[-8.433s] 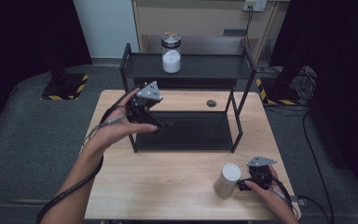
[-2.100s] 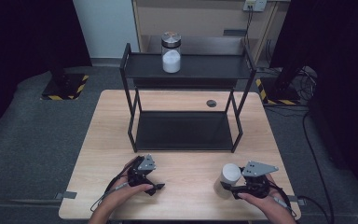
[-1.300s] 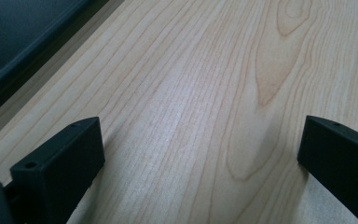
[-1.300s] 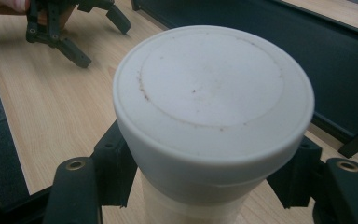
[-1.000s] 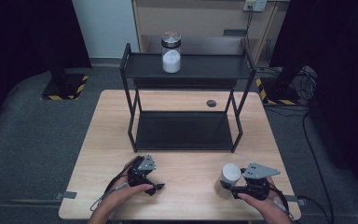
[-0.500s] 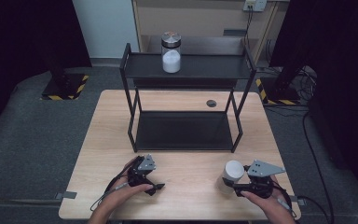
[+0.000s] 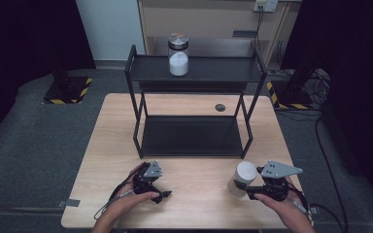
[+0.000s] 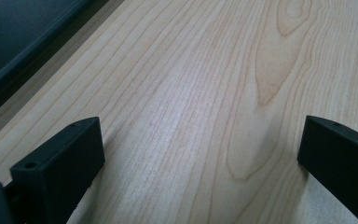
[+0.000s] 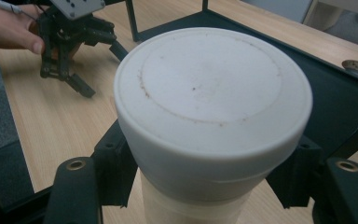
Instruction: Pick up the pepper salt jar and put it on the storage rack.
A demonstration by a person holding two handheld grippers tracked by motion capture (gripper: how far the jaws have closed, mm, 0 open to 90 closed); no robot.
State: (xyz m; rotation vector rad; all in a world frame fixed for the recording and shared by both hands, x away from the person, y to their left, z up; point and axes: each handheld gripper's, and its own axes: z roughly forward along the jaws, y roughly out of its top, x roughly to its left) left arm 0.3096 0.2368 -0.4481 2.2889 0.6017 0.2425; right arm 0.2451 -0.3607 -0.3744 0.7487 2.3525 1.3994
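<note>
- Clamped in the right gripper: a white canister, jaws pressed on either side of its body just below the lid, as seen in the right gripper view.
- Held near the front right corner of the table, well in front of the black rack and to the right of its right legs; whether the base clears the wood, cannot tell.
- Left gripper jaws spread wide with nothing between them, tips low over bare wood near the front left, in front of the rack's left legs.
- Judged early: grasp done; carrying to the rack and setting down still left, probably onto one of its shelves.
- Already on the rack's top shelf: a glass jar with a metal lid, half full of white powder.
- Count: two containers, one two-shelf rack, two grippers, one small dark disc on the table behind the rack.
</note>
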